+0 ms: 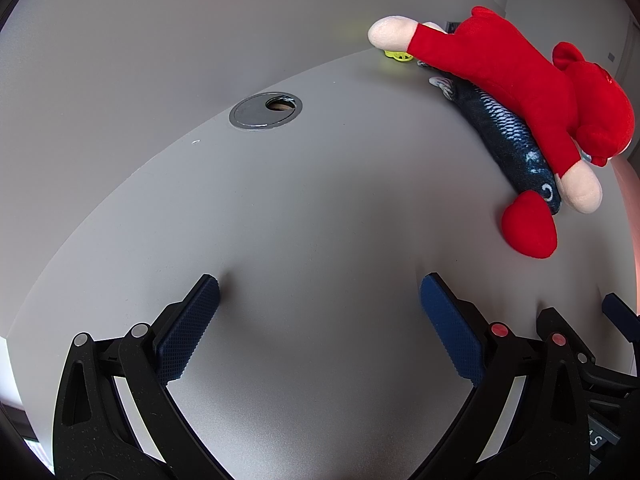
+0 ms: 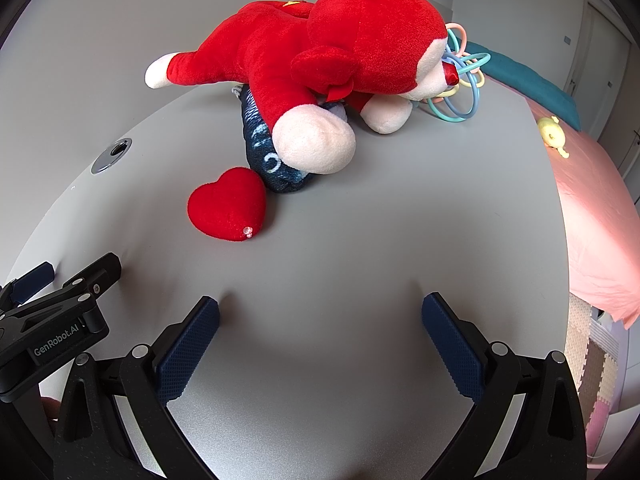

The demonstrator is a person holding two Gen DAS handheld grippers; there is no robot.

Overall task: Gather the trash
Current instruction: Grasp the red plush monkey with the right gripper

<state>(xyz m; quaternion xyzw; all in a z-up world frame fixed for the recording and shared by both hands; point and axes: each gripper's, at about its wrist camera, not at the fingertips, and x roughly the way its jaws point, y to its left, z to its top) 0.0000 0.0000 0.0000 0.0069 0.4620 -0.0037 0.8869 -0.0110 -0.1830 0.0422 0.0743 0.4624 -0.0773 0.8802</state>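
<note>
Right wrist view puts your right gripper (image 2: 320, 308), fingers wide apart and empty, nearer the red plush heart (image 2: 227, 209) lying ahead-left on the worktop (image 2: 380, 240); left gripper (image 1: 320, 292), equally spread and empty, sees it far right.

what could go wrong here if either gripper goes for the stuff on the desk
1. The red plush monkey lies on top of the dark blue fish toy; pulling the fish would likely drag or tip the monkey.
2. The pastel plastic ring rattle sits tucked against the monkey's face, so lifting the monkey may snag it.
3. The open left gripper and open right gripper sit close together and might collide.
</note>
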